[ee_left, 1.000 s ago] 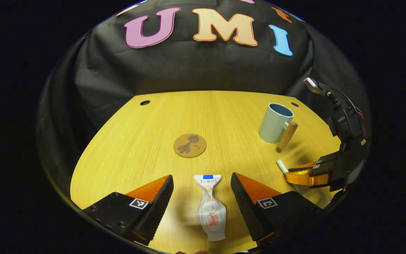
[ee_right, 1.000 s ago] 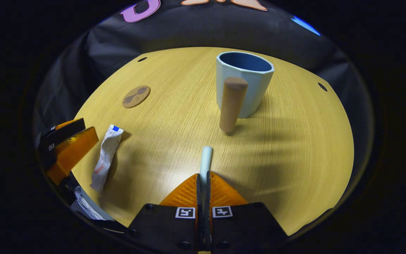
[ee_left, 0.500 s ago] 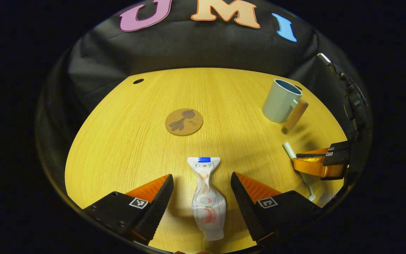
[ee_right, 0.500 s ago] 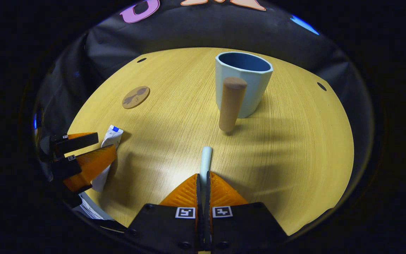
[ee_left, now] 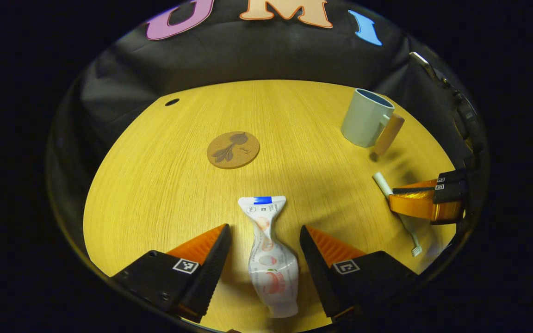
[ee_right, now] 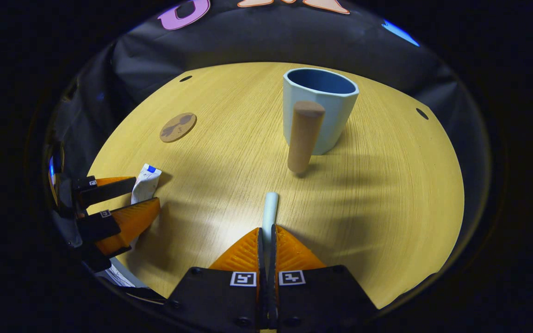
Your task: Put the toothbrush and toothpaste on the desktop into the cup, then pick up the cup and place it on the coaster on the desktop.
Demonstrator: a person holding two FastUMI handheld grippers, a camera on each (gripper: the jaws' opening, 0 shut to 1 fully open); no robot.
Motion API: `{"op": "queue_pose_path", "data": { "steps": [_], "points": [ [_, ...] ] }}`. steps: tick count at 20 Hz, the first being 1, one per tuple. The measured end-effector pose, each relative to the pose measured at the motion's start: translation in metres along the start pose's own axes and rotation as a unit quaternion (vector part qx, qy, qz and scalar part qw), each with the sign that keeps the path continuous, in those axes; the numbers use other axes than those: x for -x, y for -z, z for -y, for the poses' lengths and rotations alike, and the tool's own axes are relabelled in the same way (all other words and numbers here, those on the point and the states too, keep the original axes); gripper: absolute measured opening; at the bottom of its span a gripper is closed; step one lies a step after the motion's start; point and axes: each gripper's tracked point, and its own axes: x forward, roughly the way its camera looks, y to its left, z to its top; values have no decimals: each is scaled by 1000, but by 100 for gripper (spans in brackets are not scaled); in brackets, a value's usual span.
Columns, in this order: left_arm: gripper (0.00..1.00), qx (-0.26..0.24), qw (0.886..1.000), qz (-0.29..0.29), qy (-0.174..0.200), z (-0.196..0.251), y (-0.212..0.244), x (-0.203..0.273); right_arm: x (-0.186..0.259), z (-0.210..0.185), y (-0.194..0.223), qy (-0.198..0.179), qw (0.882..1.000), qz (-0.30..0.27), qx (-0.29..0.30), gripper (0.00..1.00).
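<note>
Closing on the toothpaste tube (ee_left: 269, 256) is your step now with the left hand-held gripper (ee_left: 263, 252): its jaws stand wide open, one on each side of the tube, neither touching it yet and nothing in its hold. Lower until the pads are level with the fat body of the tube, not the flat crimped end, and squeeze across its width; the soft tube will likely give, so press gently and evenly.

Your right hand-held gripper (ee_right: 266, 245) has its jaws nearly together on the toothbrush (ee_right: 269, 210); the pale handle juts forward out of them. From the left gripper view the brush runs through those jaws with its bristle head (ee_left: 415, 250) toward the desk's near edge and its handle end toward the cup (ee_left: 366, 118).

The tube lies flat near the near edge of the desk (ee_left: 164, 185), long axis running from near edge to far, blue-marked crimp pointing toward the cork coaster (ee_left: 233, 150) at mid-desk. The pale blue cup stands upright toward the far right corner, its wooden handle (ee_right: 304, 136) facing the right hand-held gripper.
</note>
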Motion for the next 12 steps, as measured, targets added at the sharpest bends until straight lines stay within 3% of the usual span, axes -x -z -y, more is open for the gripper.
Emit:
{"op": "queue_pose_path", "data": {
  "steps": [2, 5, 7, 12],
  "points": [
    [85, 7, 1000, 4, -5, -3, 0, 0, 0, 0, -1, 0, 1000, -1, -1, 4],
    [64, 10, 1000, 8, -5, -2, 0, -1, 1, 1, -1, 4, 1000, -5, -12, 4],
    [55, 12, 1000, 9, -4, 4, 0, -3, -2, 2, 0, 4, 1000, -7, -16, 6],
    [52, 10, 1000, 9, -2, 5, 0, -4, -3, 3, -1, 12, 1000, -19, -18, 12]
  ]
}}
